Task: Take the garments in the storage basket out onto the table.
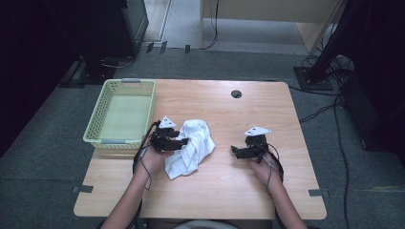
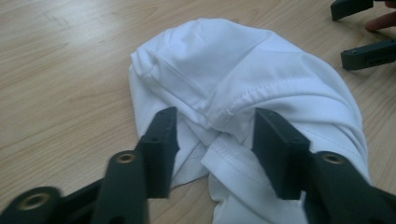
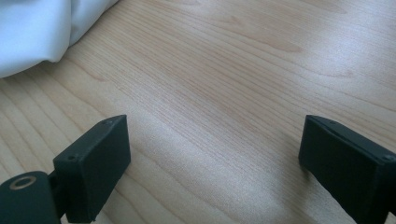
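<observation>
The left gripper (image 2: 212, 140) sat lowest in the left gripper view, its two black jaws straddling a fold of the crumpled white cloth garment (image 2: 243, 88); the pads stood either side of the fabric without visibly pinching it, so it was released, not grasping. The garment lay bunched on the pale wooden counter (image 2: 60, 70), filling the centre of that frame. In the high view the left gripper (image 1: 184, 141) met the garment (image 1: 193, 145) just left of centre. The right gripper (image 1: 235, 150) hovered well apart at right of centre, jaws spread wide over bare wood in its own view (image 3: 212, 154). A light-green plastic mesh basket (image 1: 95, 125) stood at the counter's upper left corner.
</observation>
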`<state>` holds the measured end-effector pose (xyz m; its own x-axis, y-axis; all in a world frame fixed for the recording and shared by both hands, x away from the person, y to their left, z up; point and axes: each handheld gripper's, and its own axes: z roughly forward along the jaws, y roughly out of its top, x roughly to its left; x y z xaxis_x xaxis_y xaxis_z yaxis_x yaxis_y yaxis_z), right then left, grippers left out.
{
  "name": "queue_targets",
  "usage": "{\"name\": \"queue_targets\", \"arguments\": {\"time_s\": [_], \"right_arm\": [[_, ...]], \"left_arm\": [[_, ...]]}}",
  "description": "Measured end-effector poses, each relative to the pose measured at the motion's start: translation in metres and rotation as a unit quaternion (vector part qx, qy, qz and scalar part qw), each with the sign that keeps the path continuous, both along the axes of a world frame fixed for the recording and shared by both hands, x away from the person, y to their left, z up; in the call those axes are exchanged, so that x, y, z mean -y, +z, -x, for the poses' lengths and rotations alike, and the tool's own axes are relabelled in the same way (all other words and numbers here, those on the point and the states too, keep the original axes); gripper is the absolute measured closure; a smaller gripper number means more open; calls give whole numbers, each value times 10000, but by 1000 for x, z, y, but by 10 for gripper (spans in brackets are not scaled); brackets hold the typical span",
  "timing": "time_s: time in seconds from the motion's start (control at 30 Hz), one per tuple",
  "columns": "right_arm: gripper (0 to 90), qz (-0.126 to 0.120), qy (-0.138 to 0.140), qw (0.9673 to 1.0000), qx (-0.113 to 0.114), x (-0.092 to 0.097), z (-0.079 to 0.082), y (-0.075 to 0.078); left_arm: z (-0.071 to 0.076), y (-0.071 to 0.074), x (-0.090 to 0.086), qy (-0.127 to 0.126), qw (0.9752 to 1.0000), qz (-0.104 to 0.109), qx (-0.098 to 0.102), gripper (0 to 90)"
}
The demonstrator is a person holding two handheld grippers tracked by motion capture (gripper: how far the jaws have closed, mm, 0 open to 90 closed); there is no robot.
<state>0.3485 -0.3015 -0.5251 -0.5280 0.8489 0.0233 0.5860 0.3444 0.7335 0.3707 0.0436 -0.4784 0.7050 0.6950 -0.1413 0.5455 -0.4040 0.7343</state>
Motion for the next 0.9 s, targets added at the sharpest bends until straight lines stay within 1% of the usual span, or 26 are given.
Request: {"name": "queue_targets", "arguments": {"time_s": [0.07, 0.1, 0.13, 0.23, 0.47, 0.57, 0.67, 0.7, 0.73, 0.77, 0.83, 0.87, 0.9], "right_arm": [[86, 1, 1, 10000, -1, 0, 0, 0], [86, 1, 1, 10000, -1, 0, 0, 0], [86, 0, 0, 10000, -1, 0, 0, 0], [86, 0, 0, 10000, 0, 0, 0, 0], [86, 0, 1, 10000, -1, 0, 0, 0], [86, 0, -2, 10000, -1, 0, 0, 0], [86, 0, 0, 10000, -1, 0, 0, 0], [86, 0, 0, 10000, 0, 0, 0, 0], [86, -1, -3, 10000, -1, 0, 0, 0], [86, 0, -1, 10000, -2, 0, 0, 0], [86, 0, -5, 10000, 0, 0, 0, 0], [86, 0, -6, 10000, -1, 0, 0, 0], [86, 2, -7, 10000, 1, 0, 0, 0]], "left_arm": [[0, -2, 1, -30, 10000, -32, 84, 526], [0, -2, 1, -30, 10000, -32, 84, 526], [0, -3, 2, -35, 9999, -26, 140, 526], [0, -4, 5, 4, 9997, -27, 229, 525], [0, -8, 6, 39, 9997, -64, 215, 519], [-2, -10, 6, 64, 9998, 17, 170, 516], [-3, -13, 8, 17, 9998, 74, 205, 528], [-3, -13, 9, -11, 9997, 83, 246, 565], [-3, -13, 10, -35, 9995, 83, 287, 620], [-4, -14, 11, -70, 9996, 81, 277, 667], [-5, -15, 13, -80, 9998, 118, 140, 783], [-6, -15, 13, -75, 9998, 164, 34, 847], [-7, -15, 13, -47, 9998, 194, -82, 891]]}}
